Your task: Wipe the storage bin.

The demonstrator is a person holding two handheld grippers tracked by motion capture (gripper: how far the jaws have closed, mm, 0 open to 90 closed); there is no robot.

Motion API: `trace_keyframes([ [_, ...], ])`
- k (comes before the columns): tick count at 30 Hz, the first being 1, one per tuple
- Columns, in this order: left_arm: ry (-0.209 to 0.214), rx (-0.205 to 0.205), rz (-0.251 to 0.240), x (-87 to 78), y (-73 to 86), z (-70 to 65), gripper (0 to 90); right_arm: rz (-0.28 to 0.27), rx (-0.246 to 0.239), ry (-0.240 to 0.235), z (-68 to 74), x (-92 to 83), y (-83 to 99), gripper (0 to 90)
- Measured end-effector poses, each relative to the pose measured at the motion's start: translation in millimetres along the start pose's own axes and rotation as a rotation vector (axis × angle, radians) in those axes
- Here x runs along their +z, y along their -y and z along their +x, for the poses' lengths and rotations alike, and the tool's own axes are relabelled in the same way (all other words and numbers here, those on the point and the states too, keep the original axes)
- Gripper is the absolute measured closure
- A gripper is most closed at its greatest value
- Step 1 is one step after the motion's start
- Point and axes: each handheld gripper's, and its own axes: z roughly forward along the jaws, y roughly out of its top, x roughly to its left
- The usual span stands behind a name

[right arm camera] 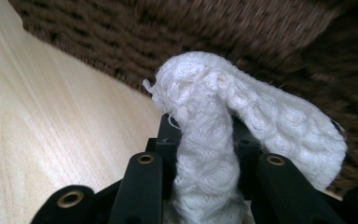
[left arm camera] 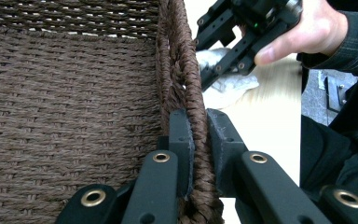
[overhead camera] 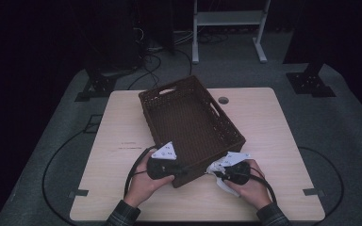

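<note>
Left tool [left arm camera: 199, 135] pinches the brown basket [overhead camera: 188, 122] rim, low-mid of high view, basket mid bench [overhead camera: 122, 127]. Right tool [right arm camera: 205, 140] squeezes a white knit cloth [right arm camera: 242, 107] just beside basket's near wall.

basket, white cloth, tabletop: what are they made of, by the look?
Basket: dark brown woven cord or paper rope, matte; twisted strands and a braided rim show in the left gripper view. Could be synthetic wicker.
White cloth: soft knit, probably cotton or acrylic yarn; looped bumpy stitches and stray fibres are visible.
Tabletop: pale wood-grain surface, smooth with a low sheen; likely laminate or veneer, hard to tell which.
</note>
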Motion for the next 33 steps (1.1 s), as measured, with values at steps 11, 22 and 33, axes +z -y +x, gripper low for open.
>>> trace_keyframes([
  [11,-0.001,0.0,0.0,-0.3,0.1,-0.1,80.5,-0.008,-0.019,-0.018,8.9,-4.3,-3.8,70.6],
  [22,0.0,-0.002,-0.001,-0.3,0.1,-0.1,80.5,-0.116,-0.016,-0.009,9.7,-29.2,-13.9,70.6],
  [33,0.002,-0.005,-0.003,-0.3,0.2,0.2,80.4,-0.201,-0.044,-0.001,16.0,-51.7,-27.5,70.5],
])
